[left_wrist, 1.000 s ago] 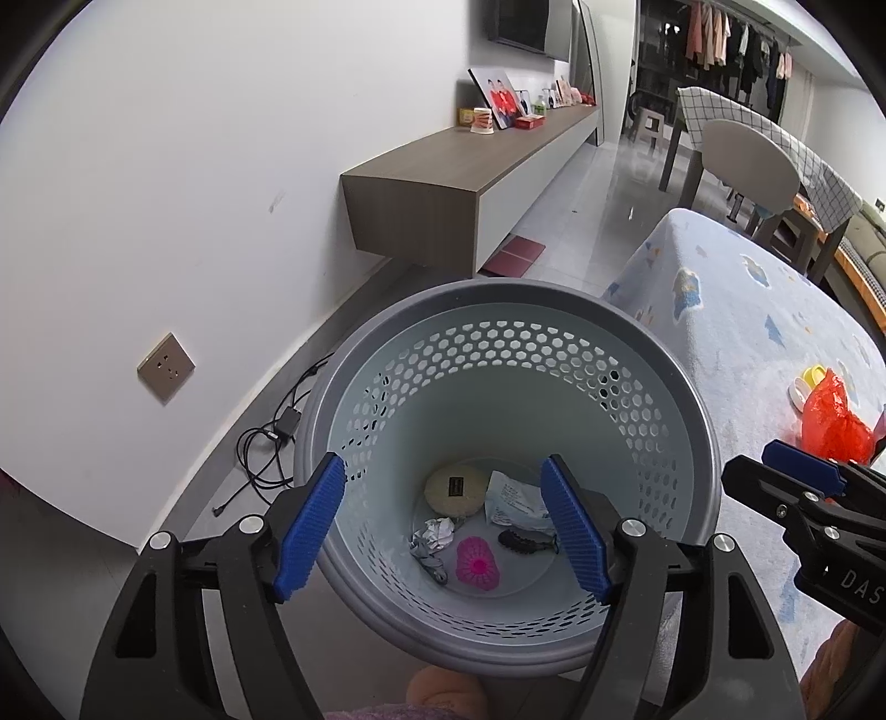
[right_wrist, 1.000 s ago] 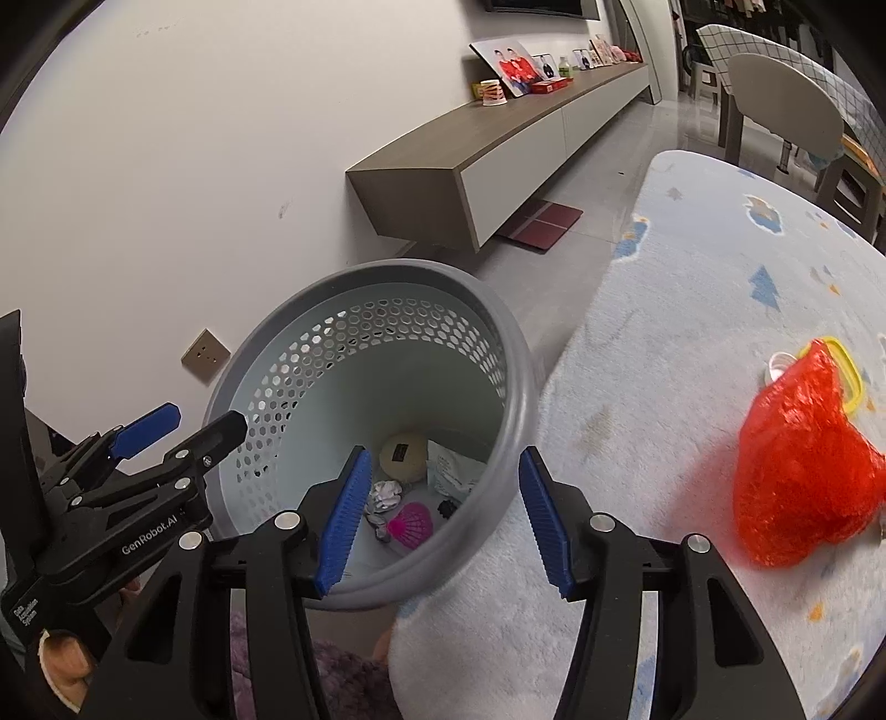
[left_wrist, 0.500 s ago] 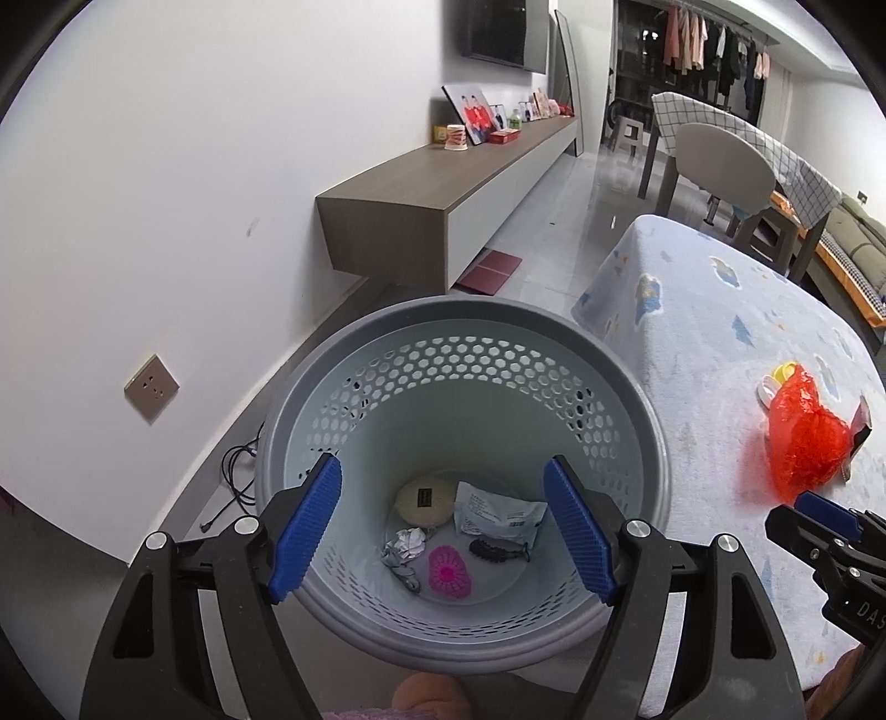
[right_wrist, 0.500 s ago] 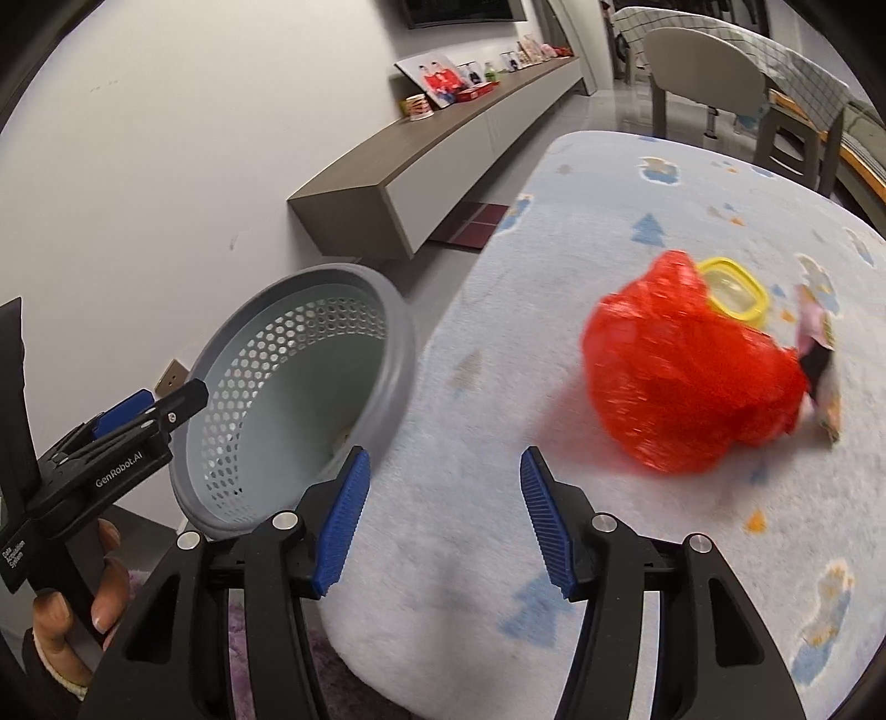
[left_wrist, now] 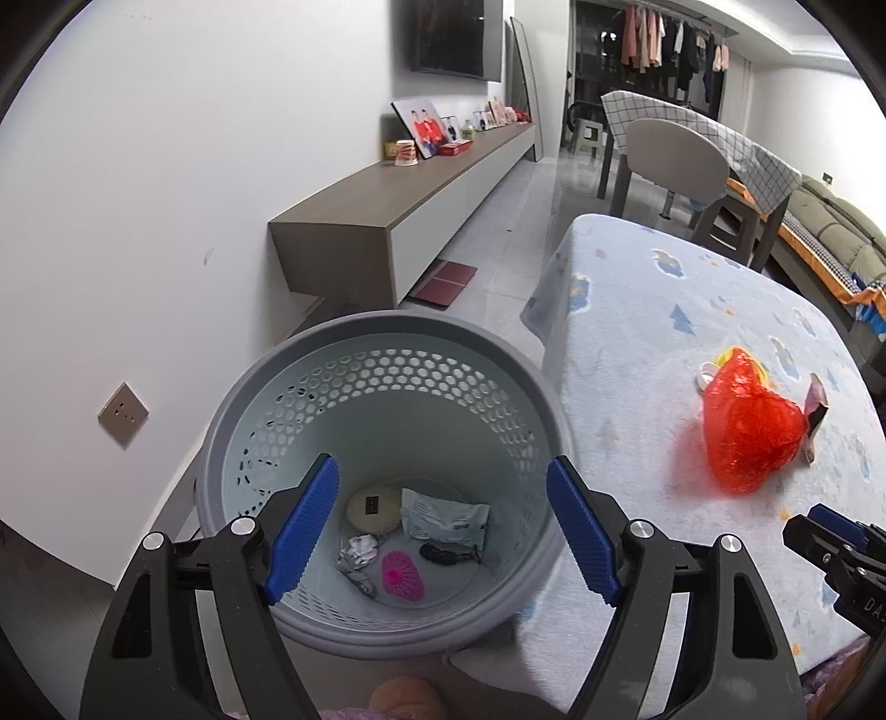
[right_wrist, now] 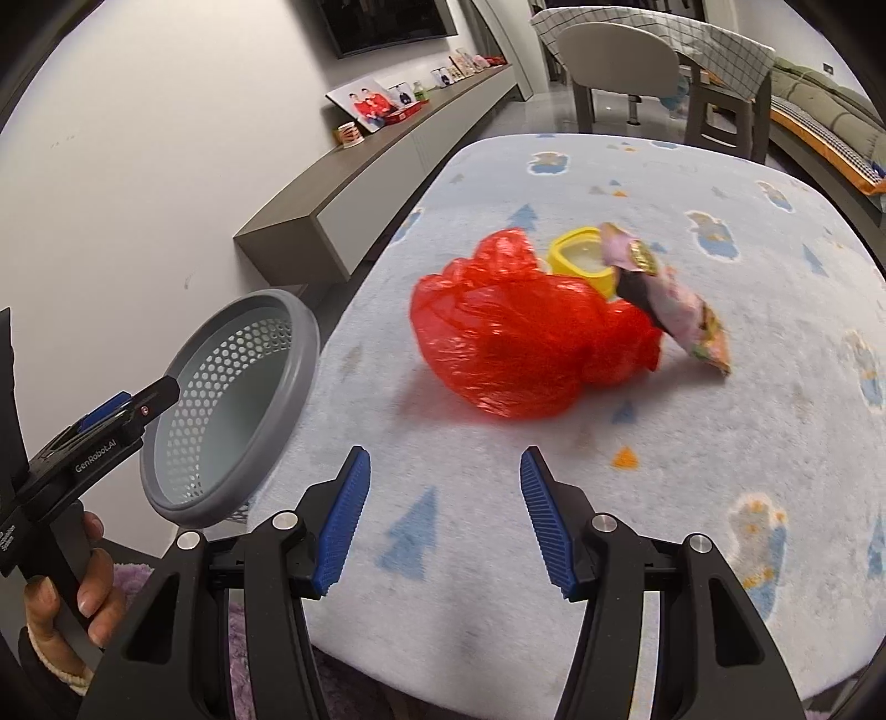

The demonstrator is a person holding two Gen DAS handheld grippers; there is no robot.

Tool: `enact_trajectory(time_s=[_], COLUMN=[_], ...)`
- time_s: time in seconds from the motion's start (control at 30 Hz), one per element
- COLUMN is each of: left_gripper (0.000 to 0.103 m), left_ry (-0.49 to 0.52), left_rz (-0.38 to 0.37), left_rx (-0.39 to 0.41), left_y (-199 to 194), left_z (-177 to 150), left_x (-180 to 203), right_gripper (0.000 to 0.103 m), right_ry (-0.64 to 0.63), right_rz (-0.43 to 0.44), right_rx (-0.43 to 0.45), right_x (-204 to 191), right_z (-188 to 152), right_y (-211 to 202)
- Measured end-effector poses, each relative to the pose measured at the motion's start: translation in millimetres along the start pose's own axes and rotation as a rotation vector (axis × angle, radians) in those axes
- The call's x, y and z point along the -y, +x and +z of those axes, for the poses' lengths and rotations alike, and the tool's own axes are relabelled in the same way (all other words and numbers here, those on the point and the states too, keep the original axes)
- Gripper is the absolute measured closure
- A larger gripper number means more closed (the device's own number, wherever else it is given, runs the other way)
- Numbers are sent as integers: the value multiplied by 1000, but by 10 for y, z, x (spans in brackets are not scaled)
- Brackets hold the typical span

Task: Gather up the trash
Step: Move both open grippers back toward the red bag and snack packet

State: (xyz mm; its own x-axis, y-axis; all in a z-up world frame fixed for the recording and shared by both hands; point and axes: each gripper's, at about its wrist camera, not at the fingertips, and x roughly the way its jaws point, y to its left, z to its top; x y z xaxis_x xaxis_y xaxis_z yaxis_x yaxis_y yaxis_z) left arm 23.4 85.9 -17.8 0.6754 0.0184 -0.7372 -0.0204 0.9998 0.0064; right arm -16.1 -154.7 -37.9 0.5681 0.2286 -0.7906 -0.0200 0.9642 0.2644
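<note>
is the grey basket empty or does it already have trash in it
Not empty. The left wrist view shows the basket bottom holding a pale wrapper, crumpled foil, a pink piece and a round disc.

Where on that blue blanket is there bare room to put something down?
The blanket is bare between the right gripper and the red plastic bag, and along its far side toward the chair. The crowded spot is mid-blanket: the bag, yellow lid and pink wrapper touch one another.
</note>
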Motion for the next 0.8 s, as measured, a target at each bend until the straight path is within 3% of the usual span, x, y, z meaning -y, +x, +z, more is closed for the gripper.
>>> enact_trajectory(time_s=[0.5, 0.8], left_gripper=[25, 22], left_ry=[91, 106], left_rz=[-80, -91], left_rx=[18, 21], left_y=[-131, -135], left_z=[-102, -127], left_x=[614, 772], right_gripper=[48, 46], right_ry=[61, 77], right_rz=[-47, -86], right_rx=[41, 46], right_x=[485, 818], right_z=[-86, -22], right_y=[-330, -428])
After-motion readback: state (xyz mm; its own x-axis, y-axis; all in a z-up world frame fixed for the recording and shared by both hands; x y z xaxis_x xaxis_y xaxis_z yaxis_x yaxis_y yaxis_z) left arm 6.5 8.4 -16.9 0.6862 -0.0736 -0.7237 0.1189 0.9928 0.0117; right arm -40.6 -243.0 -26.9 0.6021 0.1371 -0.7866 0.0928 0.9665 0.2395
